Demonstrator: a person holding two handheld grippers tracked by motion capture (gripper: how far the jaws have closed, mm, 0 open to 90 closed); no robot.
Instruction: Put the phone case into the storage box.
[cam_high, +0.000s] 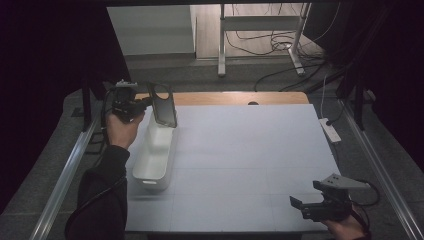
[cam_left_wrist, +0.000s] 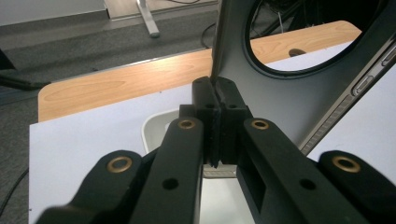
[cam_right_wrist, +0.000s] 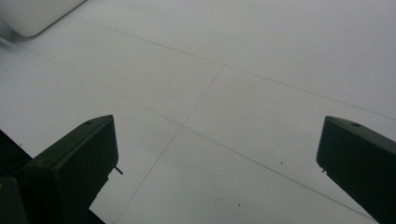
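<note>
A dark phone case (cam_high: 164, 105) with a large round cut-out hangs upright over the far end of a long white tray (cam_high: 167, 156) at the table's left. My left gripper (cam_high: 147, 103) is shut on the case's edge. In the left gripper view the jaws (cam_left_wrist: 215, 91) pinch the thin edge of the case (cam_left_wrist: 289, 93), with the tray's rim (cam_left_wrist: 152, 128) below them. My right gripper (cam_high: 306, 194) is open near the table's front right corner. The right gripper view shows its jaws (cam_right_wrist: 217, 140) wide apart over the bare white surface, and one corner of the tray (cam_right_wrist: 37, 14) lies far off.
The white mat (cam_high: 250, 165) covers the table, leaving a wooden strip (cam_high: 235, 98) at the far edge. A white power strip (cam_high: 330, 130) lies just off the right edge. Metal rails run along both sides. On the floor beyond stand a frame's legs (cam_high: 221, 50) and cables.
</note>
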